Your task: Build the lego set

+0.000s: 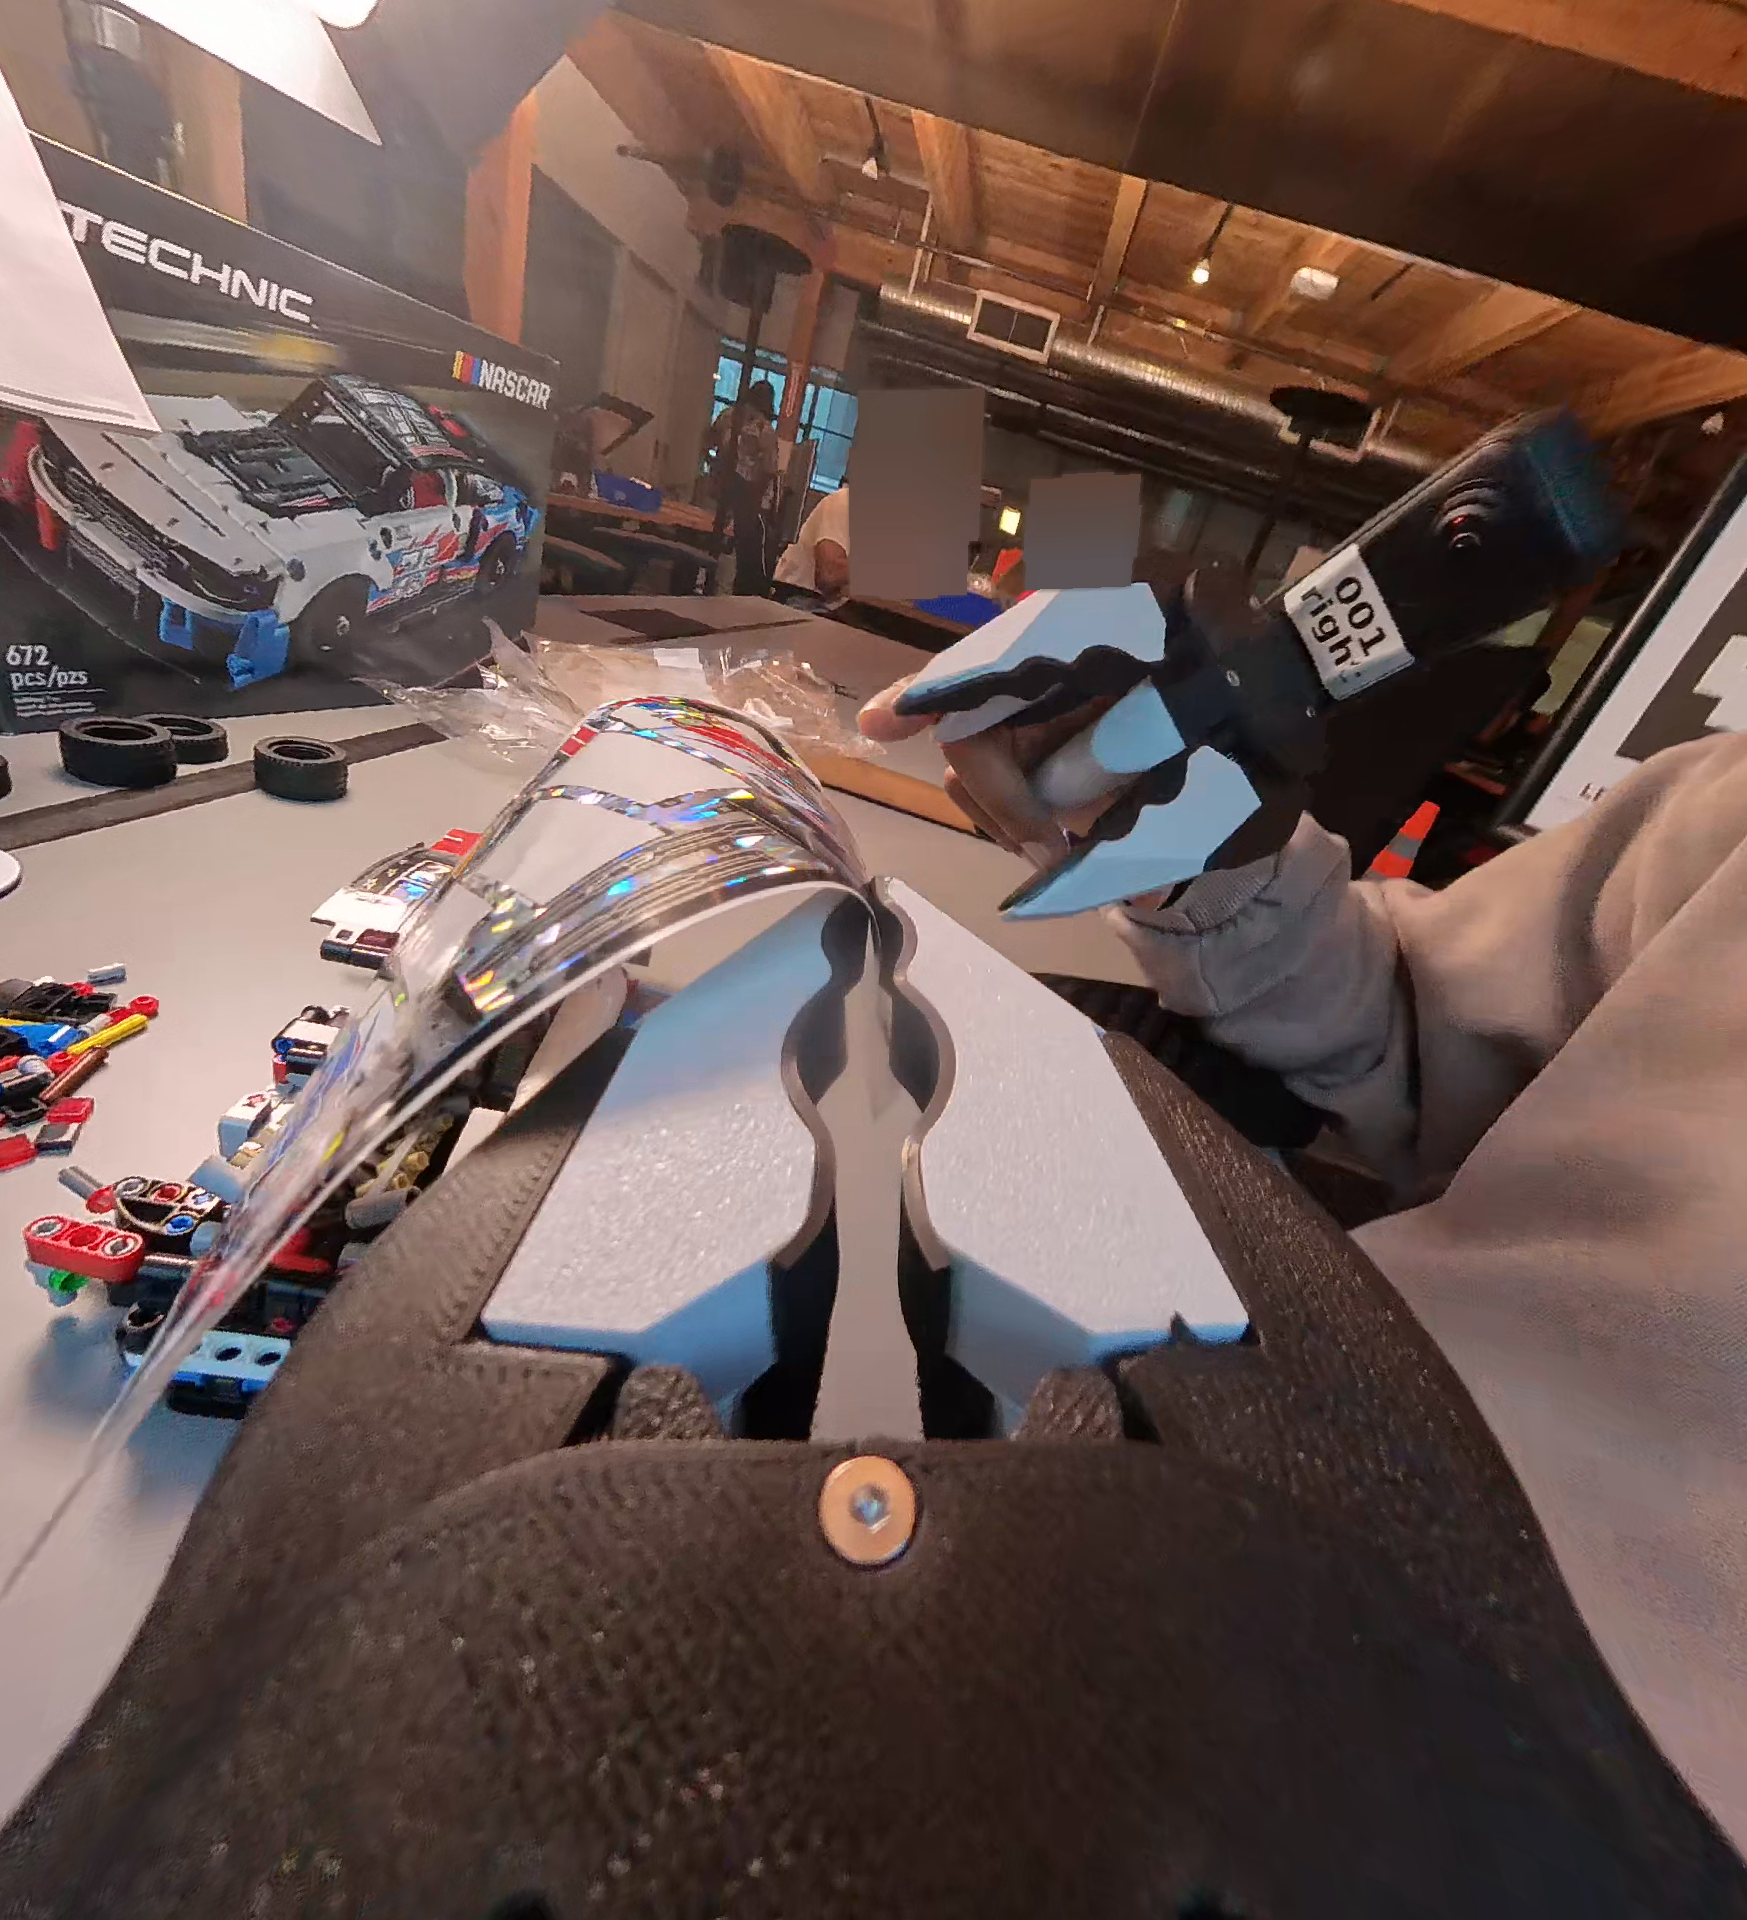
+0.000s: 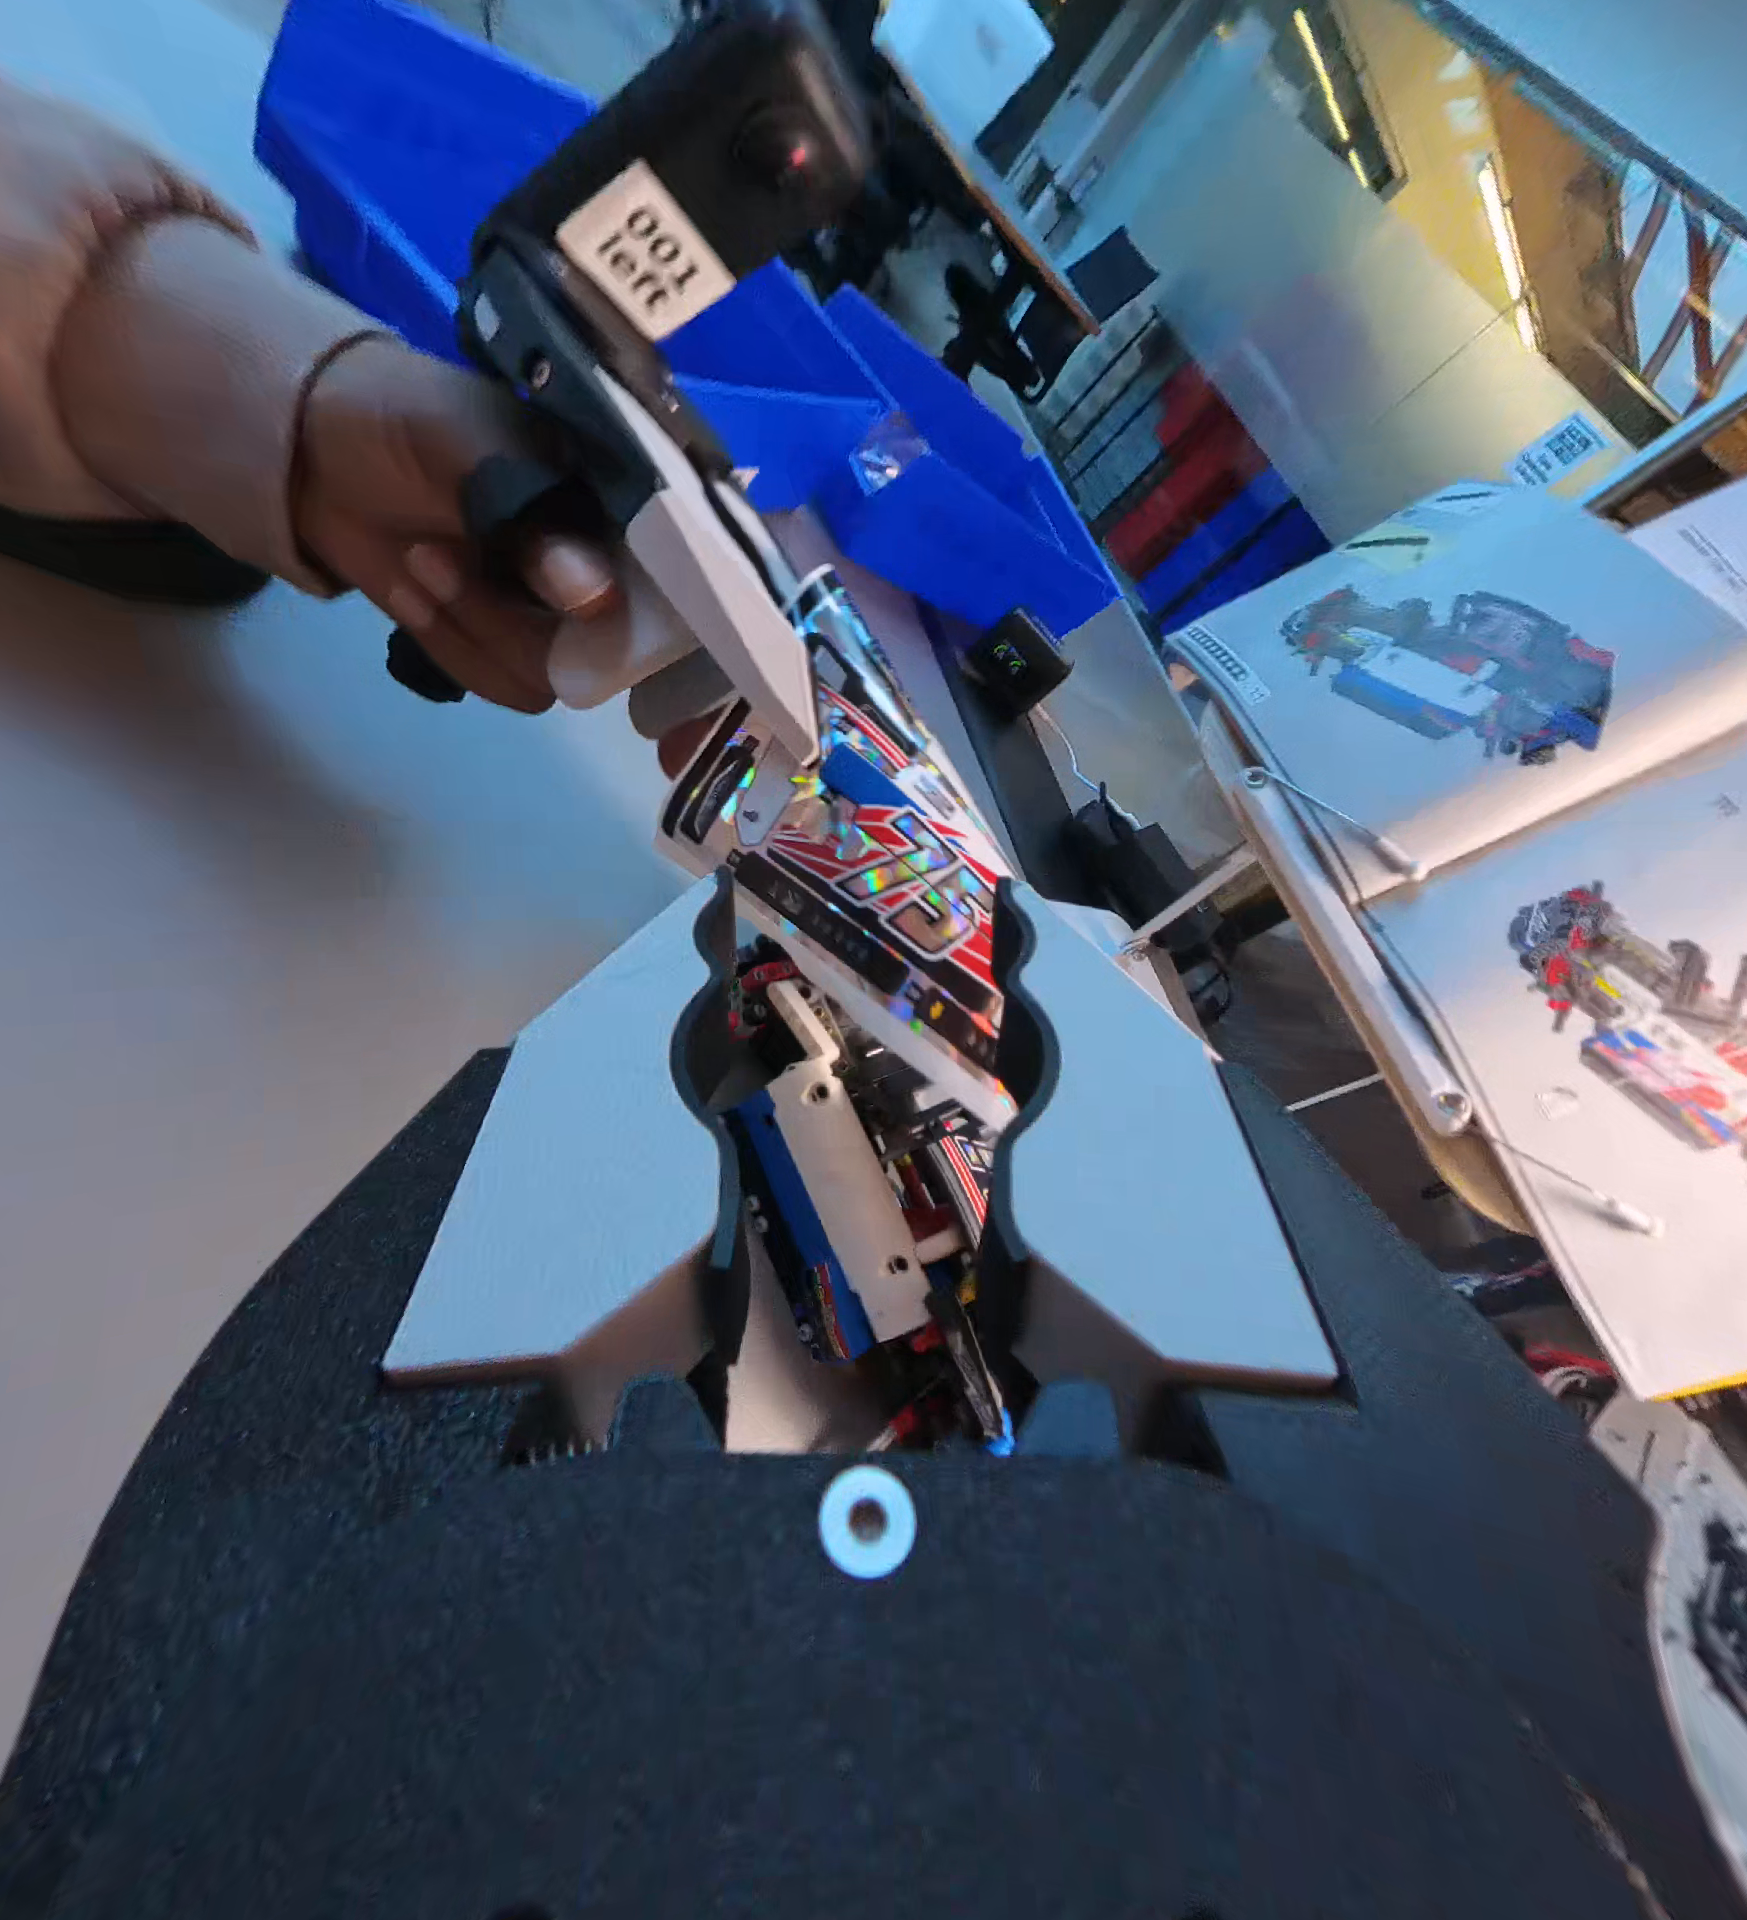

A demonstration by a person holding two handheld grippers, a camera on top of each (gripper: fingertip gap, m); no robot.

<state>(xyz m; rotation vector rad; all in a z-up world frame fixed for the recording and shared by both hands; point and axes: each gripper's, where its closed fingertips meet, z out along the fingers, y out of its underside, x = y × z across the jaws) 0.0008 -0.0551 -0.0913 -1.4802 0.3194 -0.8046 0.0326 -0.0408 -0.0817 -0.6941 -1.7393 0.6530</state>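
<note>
My left gripper (image 1: 874, 920) is shut on the edge of a shiny holographic sticker sheet (image 1: 640, 831), which curls up and left over the partly built Lego car (image 1: 256, 1299) on the grey table (image 1: 173, 935). My right gripper (image 1: 957, 805) hangs open and empty just right of the sheet's held edge. In the right wrist view the right gripper (image 2: 858, 904) stands open, with the sticker sheet (image 2: 848, 831) and the car (image 2: 827, 1195) seen beyond its jaws. The left gripper (image 2: 791, 764) pinches the sheet's top edge there.
The Lego set box (image 1: 225, 520) stands at the back left with black tyres (image 1: 116, 748) before it. A pile of loose pieces (image 1: 7, 1070) lies at the left. A clear plastic bag (image 1: 588, 686) lies behind. An open instruction booklet (image 2: 1627, 987) and blue bins (image 2: 848, 416) are nearby. The left gripper's tips are roughly 5 cm from the right gripper's.
</note>
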